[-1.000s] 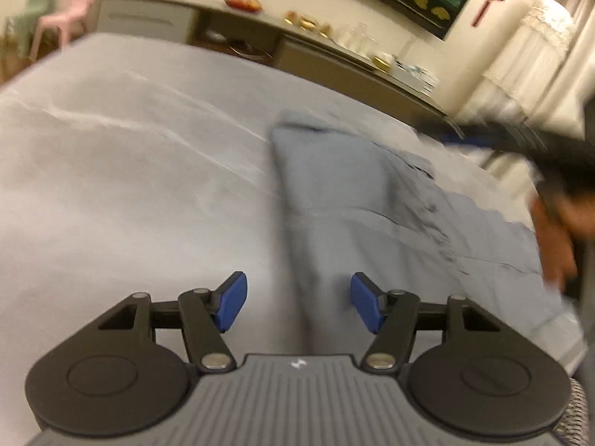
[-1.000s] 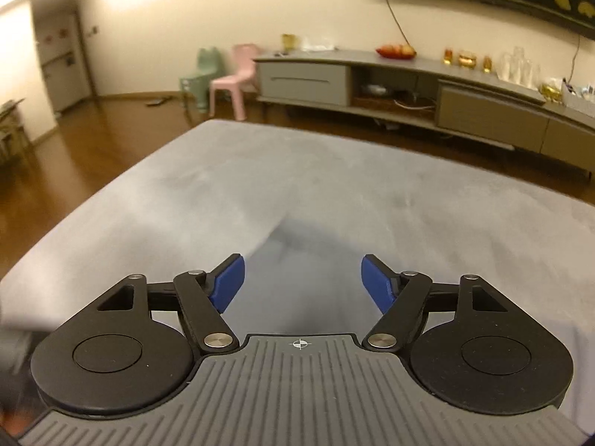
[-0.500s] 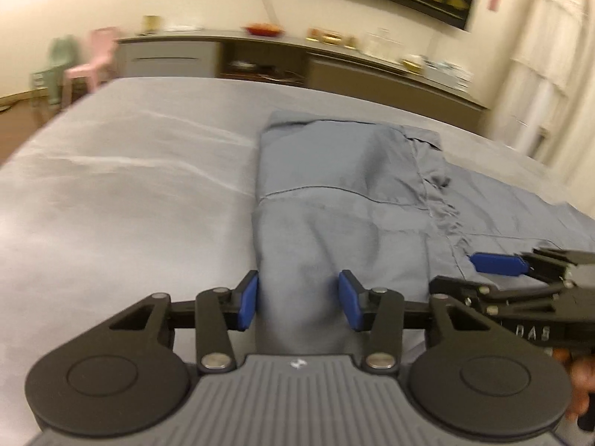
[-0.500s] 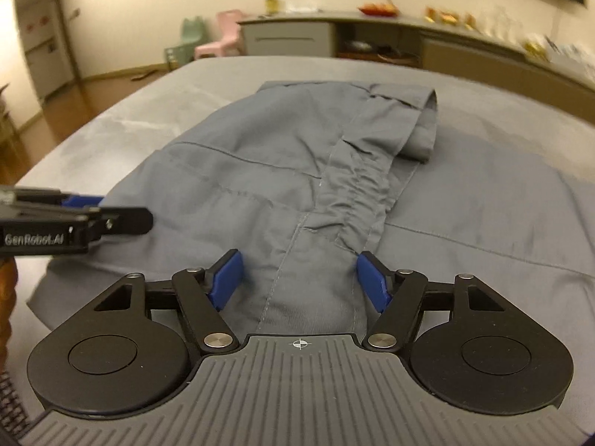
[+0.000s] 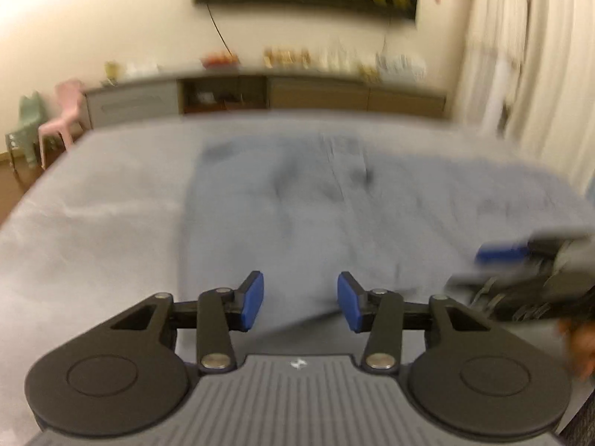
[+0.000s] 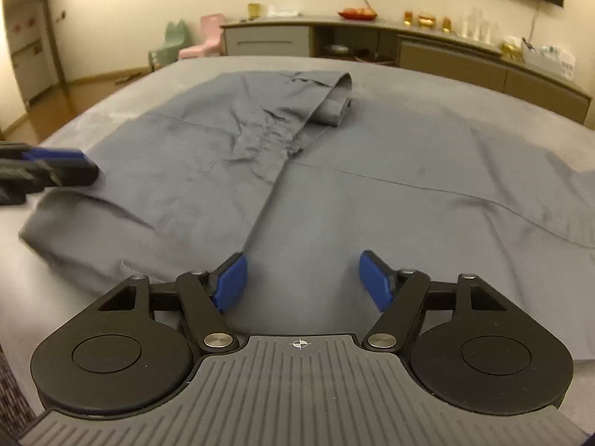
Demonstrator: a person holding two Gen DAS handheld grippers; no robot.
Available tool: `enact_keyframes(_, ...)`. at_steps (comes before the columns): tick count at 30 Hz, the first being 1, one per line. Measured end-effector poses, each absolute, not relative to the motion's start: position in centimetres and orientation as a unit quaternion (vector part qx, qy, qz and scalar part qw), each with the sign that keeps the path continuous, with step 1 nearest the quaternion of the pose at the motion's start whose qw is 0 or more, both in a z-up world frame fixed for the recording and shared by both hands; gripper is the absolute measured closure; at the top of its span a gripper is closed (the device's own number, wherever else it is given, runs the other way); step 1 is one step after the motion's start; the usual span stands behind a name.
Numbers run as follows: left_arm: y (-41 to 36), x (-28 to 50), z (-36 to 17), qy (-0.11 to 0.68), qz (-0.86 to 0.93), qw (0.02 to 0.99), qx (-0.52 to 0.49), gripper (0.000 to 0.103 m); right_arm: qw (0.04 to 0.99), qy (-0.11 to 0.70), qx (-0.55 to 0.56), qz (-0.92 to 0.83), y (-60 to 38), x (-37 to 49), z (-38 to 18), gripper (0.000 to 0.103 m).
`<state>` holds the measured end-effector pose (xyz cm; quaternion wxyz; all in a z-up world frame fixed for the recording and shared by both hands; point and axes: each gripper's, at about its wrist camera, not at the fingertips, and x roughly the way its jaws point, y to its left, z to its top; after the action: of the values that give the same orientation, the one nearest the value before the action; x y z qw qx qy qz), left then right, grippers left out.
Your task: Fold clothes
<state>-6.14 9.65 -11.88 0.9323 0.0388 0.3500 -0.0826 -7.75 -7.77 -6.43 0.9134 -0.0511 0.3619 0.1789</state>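
A grey-blue shirt (image 6: 230,156) lies spread on the grey table (image 6: 427,96), one sleeve folded across its body, the cuff (image 6: 336,100) toward the far side. The shirt shows blurred in the left wrist view (image 5: 316,200). My right gripper (image 6: 301,278) is open and empty, low over the shirt's near part. My left gripper (image 5: 300,301) is open and empty over the shirt's near left edge. The left gripper shows at the left edge of the right wrist view (image 6: 52,167); the right gripper shows at the right of the left wrist view (image 5: 520,271).
A long low sideboard (image 6: 372,42) with glassware and a fruit plate stands along the far wall. A pink chair (image 6: 204,42) and a green chair (image 6: 167,44) stand on the wooden floor beyond the table's far left corner. Curtains (image 5: 528,55) hang at the right.
Both grippers swung round to face the shirt and came in low at its near edge. The left view has since tilted up and blurred; its jaws opened a little wider.
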Motion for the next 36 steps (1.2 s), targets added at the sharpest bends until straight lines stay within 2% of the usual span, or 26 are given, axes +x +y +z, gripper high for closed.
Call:
enact_keyframes(6, 9.5, -6.5, -10.6, 0.341, -0.091, 0.935, 0.036, 0.061, 0.920, 0.357, -0.023, 0.158, -12.7, -10.6, -3.2, 0.031)
enact_keyframes(9, 8.4, -8.1, -8.8, 0.317, -0.128, 0.938, 0.052, 0.058, 0.919, 0.363, -0.020, 0.149, -14.9, -10.3, -2.2, 0.031)
enact_keyframes(12, 4.7, -9.9, -8.1, 0.285, -0.174, 0.937, 0.102, 0.051, 0.918, 0.359, -0.055, 0.157, -16.0, -9.8, -1.7, 0.031)
enact_keyframes(17, -1.9, -11.1, -9.5, 0.235, -0.207, 0.926, 0.210, 0.049, 0.912, 0.355, -0.083, 0.187, -16.3, -7.5, -2.2, 0.031)
enact_keyframes(21, -4.4, -8.7, -11.4, 0.254, -0.179, 0.922, 0.229, 0.050, 0.910, 0.359, -0.099, 0.181, -17.9, -4.6, -4.0, 0.034)
enact_keyframes(22, -4.6, -8.0, -12.0, 0.262, -0.169, 0.921, 0.234, 0.050, 0.909, 0.363, -0.096, 0.180, -18.5, -4.0, -4.8, 0.039)
enact_keyframes(25, -4.1, -6.0, -13.0, 0.309, -0.123, 0.909, 0.250, 0.050, 0.906, 0.376, -0.080, 0.177, -19.9, -3.4, -6.4, 0.035)
enact_keyframes(27, -2.9, -5.1, -12.9, 0.327, -0.104, 0.910, 0.233, 0.047, 0.900, 0.380, -0.092, 0.191, -20.1, -3.4, -6.3, 0.035)
enact_keyframes(29, -2.3, -4.8, -12.3, 0.347, -0.097, 0.907, 0.220, 0.047, 0.899, 0.375, -0.096, 0.205, -20.8, -3.6, -6.5, 0.030)
enact_keyframes(33, -3.6, -5.3, -11.6, 0.346, -0.099, 0.901, 0.243, 0.051, 0.892, 0.381, -0.106, 0.219, -21.5, -3.8, -6.4, 0.028)
enact_keyframes(36, -4.4, -3.9, -9.9, 0.324, -0.125, 0.913, 0.212, 0.051, 0.887, 0.386, -0.109, 0.231, -21.4, -3.9, -6.4, 0.022)
